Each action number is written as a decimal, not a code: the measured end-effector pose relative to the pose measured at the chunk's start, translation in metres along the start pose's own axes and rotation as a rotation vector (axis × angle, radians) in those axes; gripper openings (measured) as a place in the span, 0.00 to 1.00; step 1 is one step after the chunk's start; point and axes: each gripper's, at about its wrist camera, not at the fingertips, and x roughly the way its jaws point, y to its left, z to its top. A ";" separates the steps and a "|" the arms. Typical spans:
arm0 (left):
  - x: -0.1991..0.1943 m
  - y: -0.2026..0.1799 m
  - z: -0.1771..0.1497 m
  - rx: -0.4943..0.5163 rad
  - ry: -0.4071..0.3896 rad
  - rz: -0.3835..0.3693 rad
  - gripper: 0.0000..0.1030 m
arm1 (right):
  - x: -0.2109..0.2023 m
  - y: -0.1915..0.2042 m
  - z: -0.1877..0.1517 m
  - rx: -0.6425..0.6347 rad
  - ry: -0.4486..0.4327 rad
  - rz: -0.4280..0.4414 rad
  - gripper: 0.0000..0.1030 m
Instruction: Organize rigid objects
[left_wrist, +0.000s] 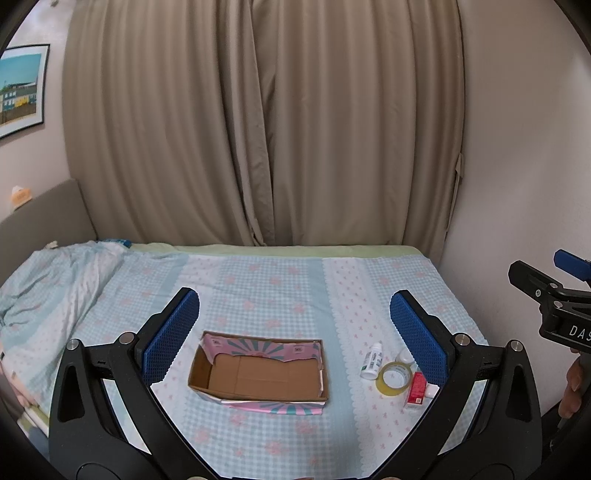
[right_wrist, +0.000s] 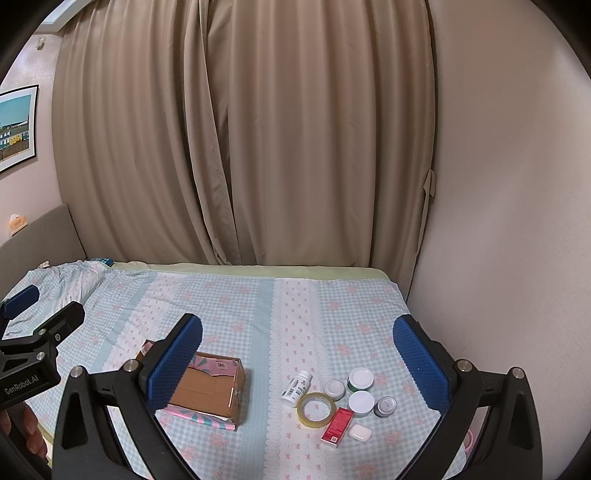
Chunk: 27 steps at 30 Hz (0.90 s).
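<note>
An open cardboard box (left_wrist: 258, 373) (right_wrist: 207, 387) with pink and teal wrapping lies on the bed, nothing inside it. To its right sits a cluster: a white bottle (left_wrist: 371, 363) (right_wrist: 295, 387) on its side, a tape roll (left_wrist: 393, 378) (right_wrist: 316, 408), a red box (left_wrist: 417, 387) (right_wrist: 338, 426), a white case (right_wrist: 360, 432), and several small jars (right_wrist: 361, 379). My left gripper (left_wrist: 295, 317) hangs open above the box. My right gripper (right_wrist: 297, 341) is open above the bed, the cluster below and between its fingers. Neither holds anything.
The bed (right_wrist: 258, 302) carries a blue checked sheet with pink flowers. A rumpled quilt (left_wrist: 48, 280) lies at the far left. Beige curtains (left_wrist: 258, 122) hang behind, and a wall (right_wrist: 498, 221) bounds the right. A framed picture (left_wrist: 20, 88) hangs at left.
</note>
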 end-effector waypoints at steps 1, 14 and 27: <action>0.001 -0.001 0.000 0.000 0.001 0.000 1.00 | 0.000 0.000 0.000 0.000 0.001 0.001 1.00; 0.011 -0.009 0.002 0.013 0.028 -0.040 1.00 | 0.001 -0.001 -0.001 0.015 0.012 0.010 1.00; 0.108 -0.095 -0.035 0.058 0.253 -0.175 1.00 | 0.036 -0.071 -0.022 0.068 0.129 -0.067 1.00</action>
